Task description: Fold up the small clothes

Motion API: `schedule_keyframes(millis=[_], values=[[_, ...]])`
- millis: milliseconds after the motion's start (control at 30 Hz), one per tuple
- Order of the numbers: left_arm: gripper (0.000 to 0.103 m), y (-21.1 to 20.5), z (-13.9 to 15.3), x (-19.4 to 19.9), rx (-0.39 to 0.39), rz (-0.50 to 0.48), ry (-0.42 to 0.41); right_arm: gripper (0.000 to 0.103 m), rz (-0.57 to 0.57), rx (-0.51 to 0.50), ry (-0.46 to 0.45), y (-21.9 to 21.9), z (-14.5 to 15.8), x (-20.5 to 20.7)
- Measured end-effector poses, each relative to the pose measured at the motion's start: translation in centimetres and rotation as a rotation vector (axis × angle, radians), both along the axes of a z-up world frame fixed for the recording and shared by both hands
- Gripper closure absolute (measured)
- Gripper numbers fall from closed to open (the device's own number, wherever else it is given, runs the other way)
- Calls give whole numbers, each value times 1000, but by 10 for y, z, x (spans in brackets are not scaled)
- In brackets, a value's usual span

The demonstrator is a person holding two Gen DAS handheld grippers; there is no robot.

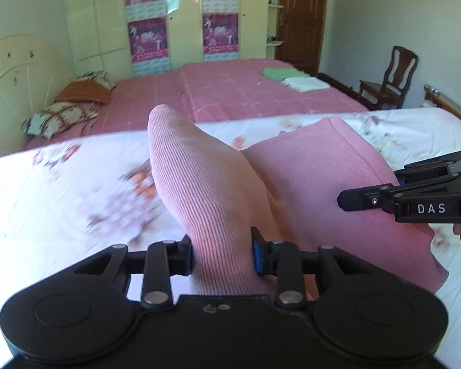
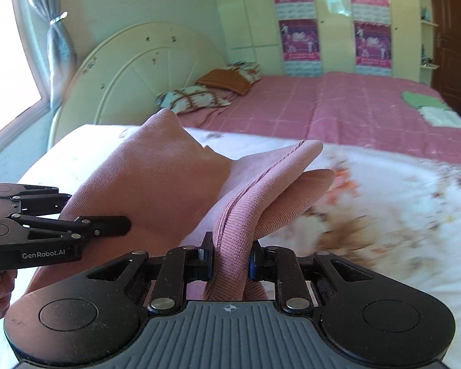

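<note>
1. Your left gripper [image 1: 222, 253] is clenched on a bunched fold of the pink ribbed garment [image 1: 307, 184]; the cloth rises between the pads and stands up as a peak ahead of the camera.
2. Your right gripper [image 2: 230, 259] is likewise clamped on a folded edge of the same garment [image 2: 156, 181], several ribbed layers pinched together between its pads.
3. Each gripper shows in the other's view: the right one [image 1: 415, 196] enters from the right edge of the left wrist view, over the pink cloth; the left one [image 2: 61, 230] enters from the left edge of the right wrist view. Whether they touch the flat cloth below cannot be told.
4. The rest of the garment lies on the white floral sheet [image 1: 61, 190], nearer its front edge than its far edge.
5. Beyond the sheet's far edge: a bed with a pink checked cover [image 1: 246, 92].
6. Toward that bed's far right corner lie a folded green cloth [image 1: 279, 73] and a folded white cloth [image 1: 304, 83], touching.
7. At its head end, patterned pillows [image 2: 196, 98] lie against a cream headboard [image 2: 132, 70].
8. Farthest: wardrobe doors with posters [image 1: 219, 35].
</note>
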State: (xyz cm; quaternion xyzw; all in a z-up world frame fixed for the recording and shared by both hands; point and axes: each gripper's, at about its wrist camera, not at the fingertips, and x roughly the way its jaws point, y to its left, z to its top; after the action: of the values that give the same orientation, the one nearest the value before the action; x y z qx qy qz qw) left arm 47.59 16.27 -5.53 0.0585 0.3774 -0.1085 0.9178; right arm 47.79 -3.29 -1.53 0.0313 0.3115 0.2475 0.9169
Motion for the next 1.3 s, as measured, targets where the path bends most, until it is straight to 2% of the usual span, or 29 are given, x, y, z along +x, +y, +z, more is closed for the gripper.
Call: schedule_keyframes(millis=[167, 233, 267, 333, 367, 400, 433, 500, 533, 633, 667, 767, 800, 867, 933, 1033, 1100, 1167, 1300], values=[[70, 46, -32, -5, -34, 45, 84, 83, 27, -12, 76, 61, -36, 5], [64, 59, -47, -5, -69, 50, 102, 83, 1, -48, 102, 71, -52, 5], [58, 69, -51, -7, -98, 59, 94, 83, -18, -61, 120, 71, -62, 5], [46, 79, -54, -5, -117, 75, 84, 83, -47, -14, 169, 62, -80, 8], [34, 82, -54, -4, -114, 82, 73, 83, -52, 24, 174, 49, -85, 7], [25, 85, -55, -6, -110, 83, 66, 77, -55, 30, 172, 47, -86, 6], [25, 89, -54, -7, -123, 70, 67, 74, -56, 18, 163, 46, -85, 6], [29, 110, -50, -12, -209, 41, 55, 52, -77, -17, 150, 44, -79, 4], [30, 118, -46, -15, -240, 39, 30, 52, -98, -10, 132, 37, -73, 2], [38, 132, -39, -6, -254, 76, -7, 53, -144, 75, 74, 13, -53, 2], [40, 133, -39, 2, -257, 79, 2, 54, -158, 84, 72, 10, -50, 7], [42, 124, -48, 24, -235, 79, 29, 87, -152, 91, 106, 18, -47, 30], [43, 120, -56, 30, -211, 85, 60, 91, -140, 76, 107, 24, -49, 35], [40, 116, -67, 33, -186, 82, 73, 93, -146, -30, 130, 38, -60, 46], [35, 118, -67, 30, -177, 96, 64, 93, -172, -93, 126, 39, -72, 52], [39, 126, -51, 6, -182, 84, 33, 92, -219, -108, 127, 33, -66, 47], [40, 129, -42, -21, -167, 66, 4, 92, -204, -79, 61, 27, -48, 18], [40, 133, -42, -47, -198, 58, 10, 92, -125, -36, 41, 24, -36, -19], [38, 135, -55, -79, -238, 98, 19, 93, 21, -91, 37, 42, -45, -78]])
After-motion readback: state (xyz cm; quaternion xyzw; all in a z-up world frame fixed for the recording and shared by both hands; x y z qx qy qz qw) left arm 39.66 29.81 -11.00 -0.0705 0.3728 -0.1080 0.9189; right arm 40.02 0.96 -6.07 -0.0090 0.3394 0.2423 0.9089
